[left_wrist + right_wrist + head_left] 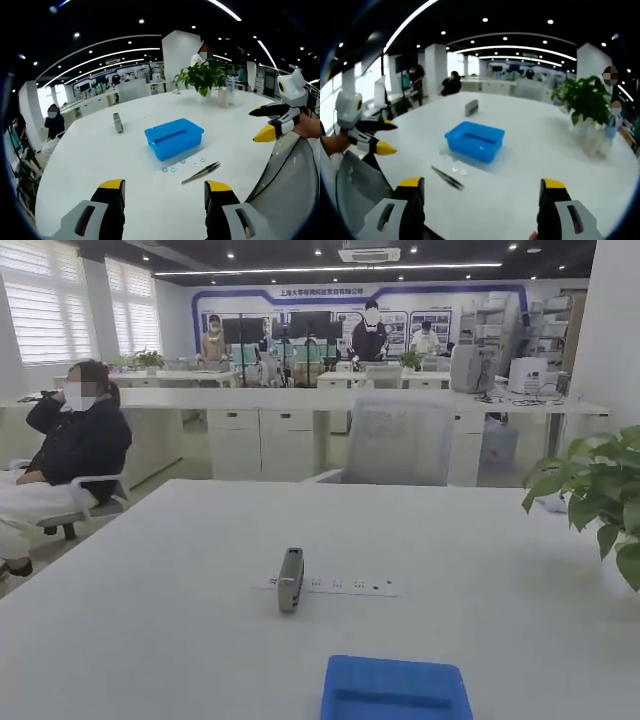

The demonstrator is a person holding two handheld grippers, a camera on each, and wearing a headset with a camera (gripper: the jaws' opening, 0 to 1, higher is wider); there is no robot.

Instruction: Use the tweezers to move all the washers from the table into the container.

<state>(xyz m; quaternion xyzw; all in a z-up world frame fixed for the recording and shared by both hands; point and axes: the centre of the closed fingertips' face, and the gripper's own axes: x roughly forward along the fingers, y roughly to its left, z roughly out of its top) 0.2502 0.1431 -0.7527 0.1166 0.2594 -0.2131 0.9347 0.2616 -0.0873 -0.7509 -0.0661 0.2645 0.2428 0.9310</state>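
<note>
A blue container [396, 689] sits on the white table at the near edge of the head view; it also appears as a blue container [174, 137] and blue container [474, 140]. Several small washers [182, 164] lie on the table just in front of it, seen too as washers [458, 169]. Metal tweezers [201, 172] lie beside the washers, tweezers [448, 178]. My left gripper [164, 192] is open, held above the table well short of them. My right gripper [482, 192] is open too, nothing between its jaws. The right gripper [272, 122] enters the left gripper view, the left gripper [370, 136] the right one.
A small grey device [290, 579] and a white power strip [350, 586] lie mid-table. A potted plant [600, 490] stands at the right edge. A grey chair [398, 440] is behind the table. A seated person [70, 455] is at the left.
</note>
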